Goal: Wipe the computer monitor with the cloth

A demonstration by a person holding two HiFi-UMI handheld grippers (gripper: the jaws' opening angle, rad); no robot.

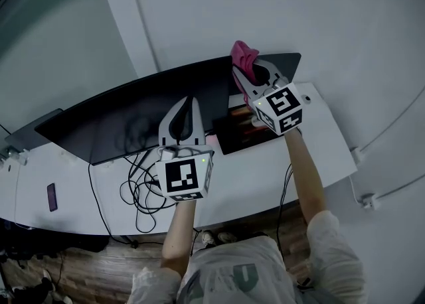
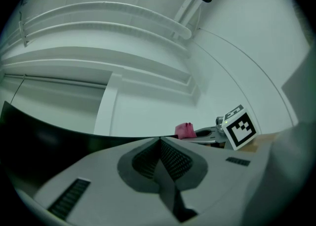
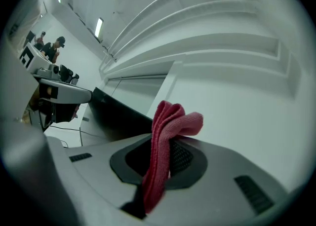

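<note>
Head view. Bare forearms (image 1: pixel 307 176) entered from the bottom edge, one gripper in each hand. Left gripper (image 1: pixel 188 103) hung over the white desk (image 1: pixel 319 143), its tips overlapping the dark screen of the monitor (image 1: pixel 113 127); contact could not be told. Loose cables (image 1: pixel 139 186) lay on the desk beneath it. Right gripper (image 1: pixel 240 70) sat higher, at the monitor's top edge, with a pink cloth (image 1: pixel 243 54) bunched at its tips and standing out toward the wall (image 1: pixel 279 10). Monitor's long axis ran from lower left to upper right across the view, screen facing the person.

Left gripper view. Jaws pressed fully together, pads meeting, nothing between them. Monitor's top edge crossed behind the jaws as a dark band from the left. Off to the right, the cloth showed at the right gripper's tips, just above that edge.

Right gripper view. Jaws clamped on the cloth. Folded strip ran lengthwise along the jaw line, rose past the tips, and its upper fold bent over to the right. Monitor stood behind and to the left, top edge slanting down toward the jaws.
</note>
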